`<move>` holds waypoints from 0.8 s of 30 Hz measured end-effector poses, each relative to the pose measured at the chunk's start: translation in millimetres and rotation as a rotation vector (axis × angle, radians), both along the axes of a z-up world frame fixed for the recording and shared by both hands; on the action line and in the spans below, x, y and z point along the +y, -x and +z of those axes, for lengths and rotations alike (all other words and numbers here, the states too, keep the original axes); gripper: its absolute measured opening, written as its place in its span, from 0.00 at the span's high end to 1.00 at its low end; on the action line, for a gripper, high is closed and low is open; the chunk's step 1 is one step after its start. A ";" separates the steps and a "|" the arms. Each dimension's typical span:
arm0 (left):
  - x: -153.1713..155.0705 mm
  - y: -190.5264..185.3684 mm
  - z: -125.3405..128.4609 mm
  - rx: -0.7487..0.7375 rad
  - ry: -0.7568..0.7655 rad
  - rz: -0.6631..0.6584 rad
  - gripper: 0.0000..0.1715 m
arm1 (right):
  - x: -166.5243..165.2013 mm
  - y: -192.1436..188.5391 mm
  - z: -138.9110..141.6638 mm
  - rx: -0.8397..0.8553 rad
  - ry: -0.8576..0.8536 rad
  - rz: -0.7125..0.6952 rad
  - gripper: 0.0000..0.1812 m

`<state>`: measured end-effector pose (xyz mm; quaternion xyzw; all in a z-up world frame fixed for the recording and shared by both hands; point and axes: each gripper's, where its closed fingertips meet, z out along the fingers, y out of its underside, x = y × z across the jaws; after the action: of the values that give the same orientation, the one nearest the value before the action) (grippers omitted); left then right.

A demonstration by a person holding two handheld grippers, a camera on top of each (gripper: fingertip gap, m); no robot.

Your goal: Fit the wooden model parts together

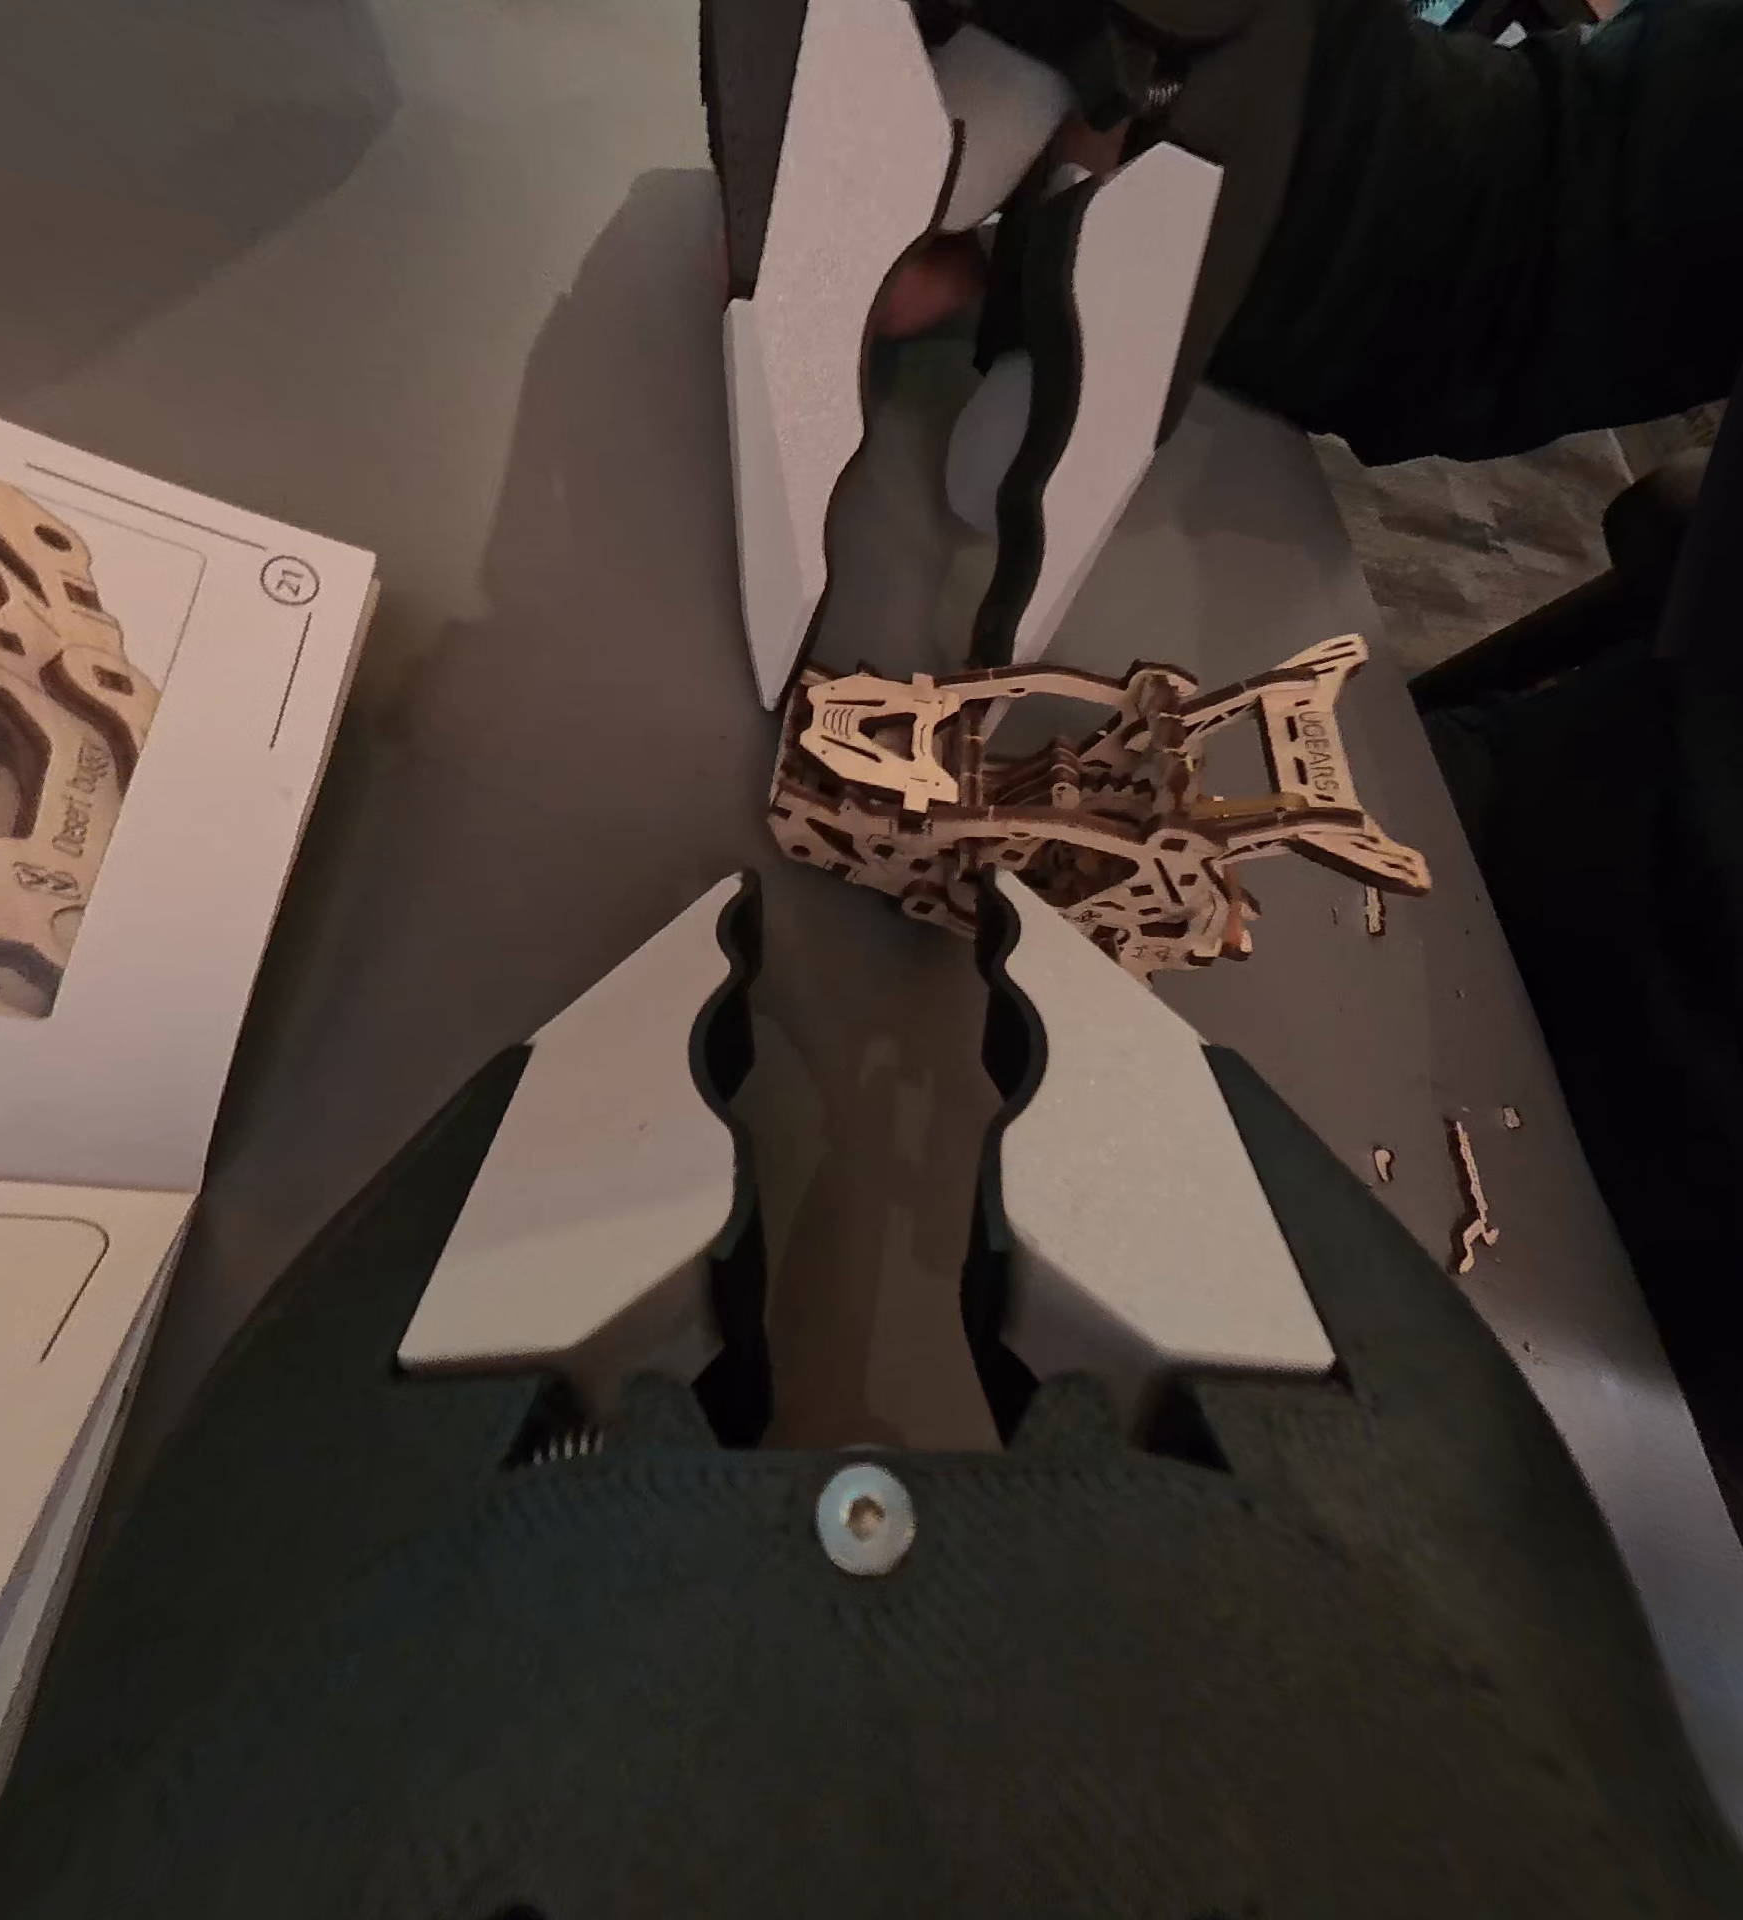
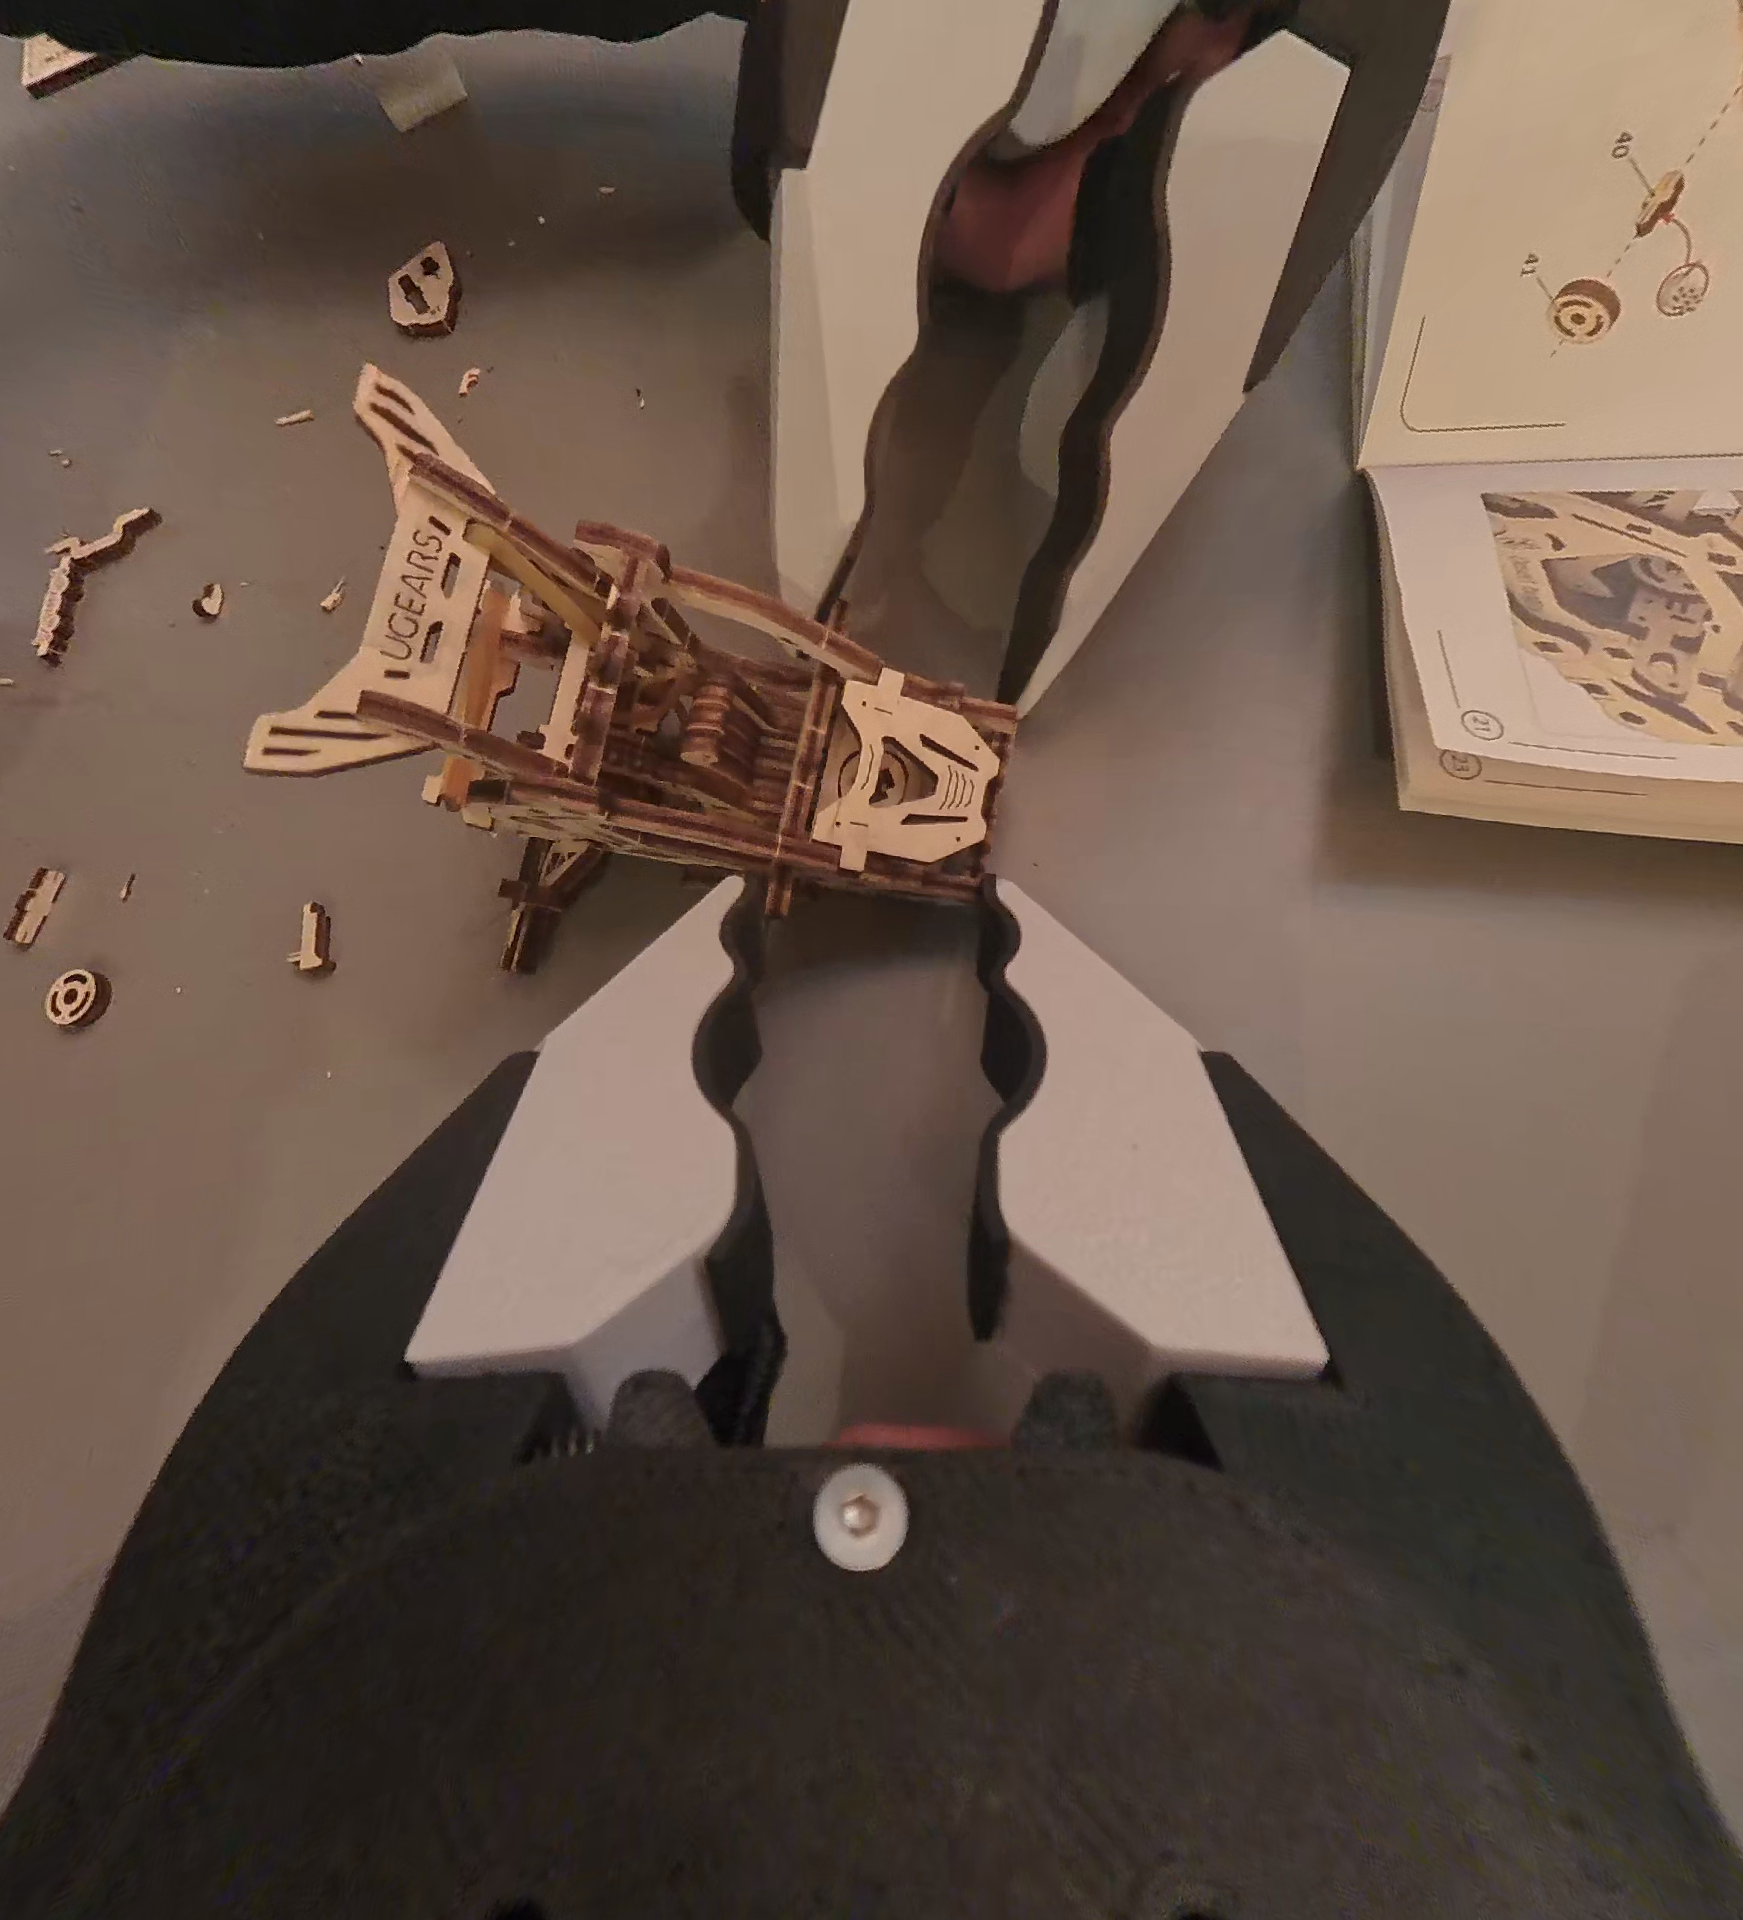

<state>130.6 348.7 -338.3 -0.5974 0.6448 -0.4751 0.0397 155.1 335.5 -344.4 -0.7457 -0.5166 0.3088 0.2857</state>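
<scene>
Left gripper (image 1: pixel 867 894): fills the lower half of the left wrist view, its two white fingers with wavy black pads spread apart and nothing between them; the right-hand fingertip overlaps the near edge of the model in the picture, though contact cannot be told.
Right gripper (image 2: pixel 867 894): lower centre of the right wrist view, fingers likewise parted and empty, their tips just beside the blunt end of the model.
Facing pair: each gripper shows in the other's view at top centre, pointing down toward the model, so the two come at it from opposite sides.
Wooden model (image 1: pixel 1075 800): a partly built laser-cut plywood vehicle frame (open ribs, small gears inside) resting on the table, centre right in the left wrist view and centre left in the right wrist view (image 2: pixel 659 707); it lies between the two sets of fingertips, its forked tail pointing away to one side.
Table (image 2: pixel 223 1299): plain grey surface.
Instruction booklet (image 1: pixel 119 831): open, at the left edge of the left wrist view and upper right of the right wrist view, well apart from the model.
Wooden offcuts (image 2: pixel 67 592): small loose scraps scattered at the left of the right wrist view, near the model's tail.
Sleeve (image 1: pixel 1469 208): dark, upper right of the left wrist view.
</scene>
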 end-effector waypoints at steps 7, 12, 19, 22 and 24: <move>-6.1 1.1 -2.8 0.052 0.056 -0.040 0.84 | 1.2 -0.3 0.9 0.006 0.003 -0.008 0.79; -8.7 -0.6 -4.0 0.071 0.076 -0.048 0.88 | 2.1 -1.0 1.2 0.007 0.002 -0.015 0.79; -10.0 1.4 -0.8 0.026 0.033 0.008 0.92 | 2.9 -0.3 0.7 0.006 0.006 -0.019 0.79; -9.4 3.5 1.3 0.015 0.049 0.026 0.94 | 3.2 -0.1 0.6 0.005 0.005 -0.021 0.79; -9.4 5.0 3.4 0.007 0.069 0.030 0.97 | 3.6 -0.2 0.4 0.004 0.002 -0.024 0.79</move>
<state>125.6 339.4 -334.9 -0.6097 0.6193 -0.4942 0.0237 155.3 339.1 -344.0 -0.7515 -0.5070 0.3072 0.2896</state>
